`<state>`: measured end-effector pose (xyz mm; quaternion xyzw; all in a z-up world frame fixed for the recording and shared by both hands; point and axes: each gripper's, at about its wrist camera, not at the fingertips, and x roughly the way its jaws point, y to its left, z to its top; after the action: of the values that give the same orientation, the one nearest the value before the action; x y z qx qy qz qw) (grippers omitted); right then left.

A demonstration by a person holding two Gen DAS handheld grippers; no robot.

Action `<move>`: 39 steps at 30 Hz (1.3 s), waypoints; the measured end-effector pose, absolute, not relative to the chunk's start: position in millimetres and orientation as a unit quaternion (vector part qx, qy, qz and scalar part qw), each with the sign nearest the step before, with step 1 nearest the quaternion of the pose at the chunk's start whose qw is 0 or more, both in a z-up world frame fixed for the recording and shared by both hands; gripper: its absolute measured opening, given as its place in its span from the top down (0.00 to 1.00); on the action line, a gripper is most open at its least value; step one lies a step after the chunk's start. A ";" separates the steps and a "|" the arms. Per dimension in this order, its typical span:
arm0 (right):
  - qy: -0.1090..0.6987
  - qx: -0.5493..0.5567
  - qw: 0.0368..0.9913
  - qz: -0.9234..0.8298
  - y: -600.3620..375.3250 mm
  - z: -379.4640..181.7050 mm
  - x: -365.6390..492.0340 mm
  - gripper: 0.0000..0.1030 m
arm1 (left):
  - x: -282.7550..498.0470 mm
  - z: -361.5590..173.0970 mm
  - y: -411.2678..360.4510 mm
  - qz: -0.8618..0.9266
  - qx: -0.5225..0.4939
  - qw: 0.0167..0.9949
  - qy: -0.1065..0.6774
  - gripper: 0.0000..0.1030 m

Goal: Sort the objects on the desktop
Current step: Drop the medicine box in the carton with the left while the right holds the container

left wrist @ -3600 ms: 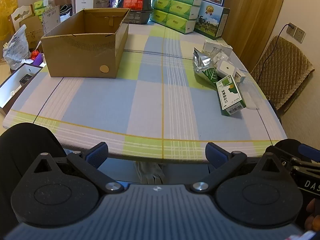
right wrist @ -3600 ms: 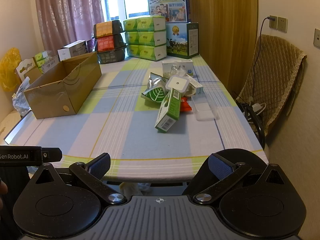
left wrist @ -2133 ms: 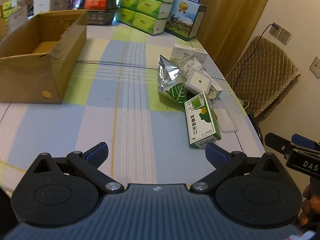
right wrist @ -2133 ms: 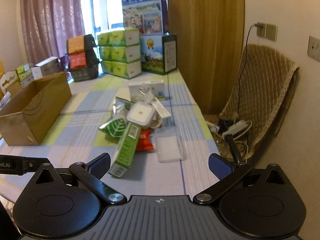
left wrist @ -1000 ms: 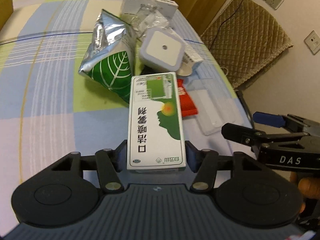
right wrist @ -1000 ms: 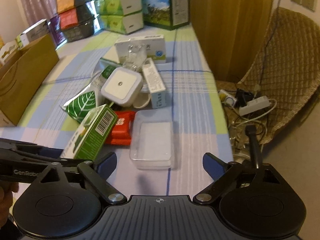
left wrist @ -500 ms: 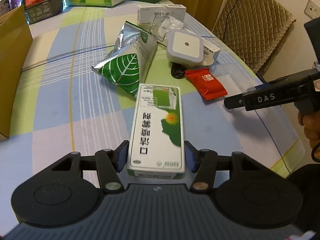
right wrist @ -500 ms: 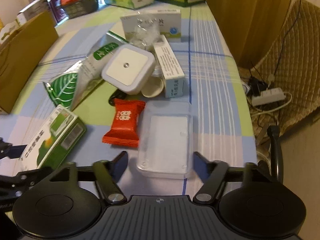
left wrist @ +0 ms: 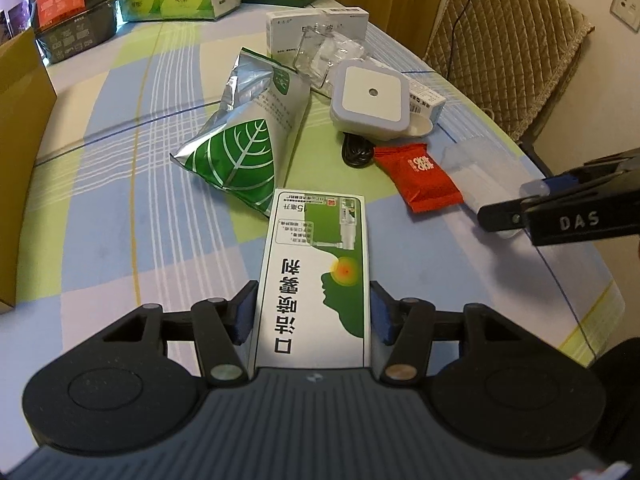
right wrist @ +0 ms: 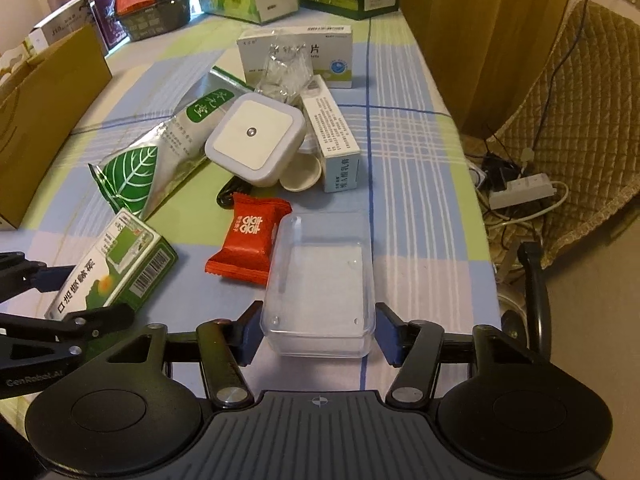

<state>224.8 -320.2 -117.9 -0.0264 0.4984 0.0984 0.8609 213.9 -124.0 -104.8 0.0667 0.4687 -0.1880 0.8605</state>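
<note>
My left gripper (left wrist: pixel 312 314) is shut on a green-and-white carton (left wrist: pixel 316 276), gripped across its near end; the carton points away from me over the checked tablecloth. The same carton (right wrist: pixel 112 268) shows at the left of the right wrist view. My right gripper (right wrist: pixel 318 332) has its blue pads against both sides of a clear plastic box (right wrist: pixel 320 280) that lies near the table's right edge. In the left wrist view the right gripper (left wrist: pixel 532 200) comes in from the right.
A red candy packet (right wrist: pixel 248 236), a white square night light (right wrist: pixel 254 140), a leaf-print foil pouch (left wrist: pixel 240 152) and white cartons (right wrist: pixel 296 52) lie piled behind. A cardboard box (right wrist: pixel 44 112) stands left. A quilted chair (right wrist: pixel 568 128) is off the table's right edge.
Over the sequence the left gripper reached the pile and shut on the green carton. In the last half second the right fingers narrowed onto the clear box.
</note>
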 end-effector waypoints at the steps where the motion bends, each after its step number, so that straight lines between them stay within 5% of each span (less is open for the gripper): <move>1: 0.495 -0.023 0.863 0.097 -320.7 -115.0 220.9 0.47 | 211.4 -103.2 -123.5 -0.189 0.066 0.861 0.467 0.51; 39: 0.373 -0.021 0.904 0.207 -176.8 22.0 147.3 0.47 | 151.4 29.0 19.2 -0.118 0.014 0.921 0.371 0.51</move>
<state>147.3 -176.8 22.0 -0.0210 0.3734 0.2073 0.9040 151.4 19.2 29.0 0.0140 0.3709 -0.1184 0.9210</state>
